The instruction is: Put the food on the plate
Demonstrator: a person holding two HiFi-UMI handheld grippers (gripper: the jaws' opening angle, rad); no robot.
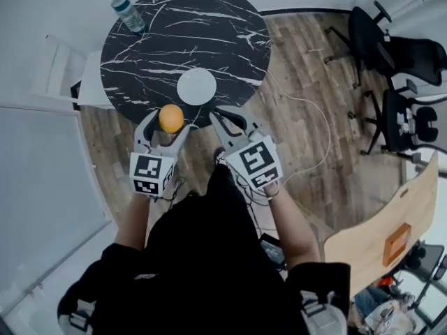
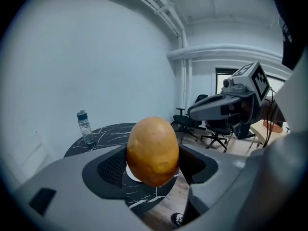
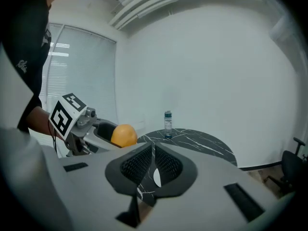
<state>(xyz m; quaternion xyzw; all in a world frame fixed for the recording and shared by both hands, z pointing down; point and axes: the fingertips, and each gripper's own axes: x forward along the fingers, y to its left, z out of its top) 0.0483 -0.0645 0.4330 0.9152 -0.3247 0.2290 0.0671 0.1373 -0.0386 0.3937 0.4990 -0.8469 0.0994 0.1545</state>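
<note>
The left gripper (image 1: 167, 125) pinches a potato (image 2: 153, 150) between its jaws, the pads pressing on its two flanks so that the rounded ends stand free above and below. That sideways hold leaves the underside clear, which should let the potato be set down without the jaws meeting the dish first. The potato hangs in the air over the near edge of the round, black marbled surface (image 1: 209, 26), just short of the white plate (image 1: 196, 86), which lies empty on the near half of that surface.

The right gripper (image 3: 152, 163) hovers beside the left one with its jaws pressed together on nothing; it looks parked out of the way, leaving the path to the plate open.

A water bottle (image 1: 128, 12) stands upright at the far left rim, well apart from the plate, so it should not hinder the carry forward.
</note>
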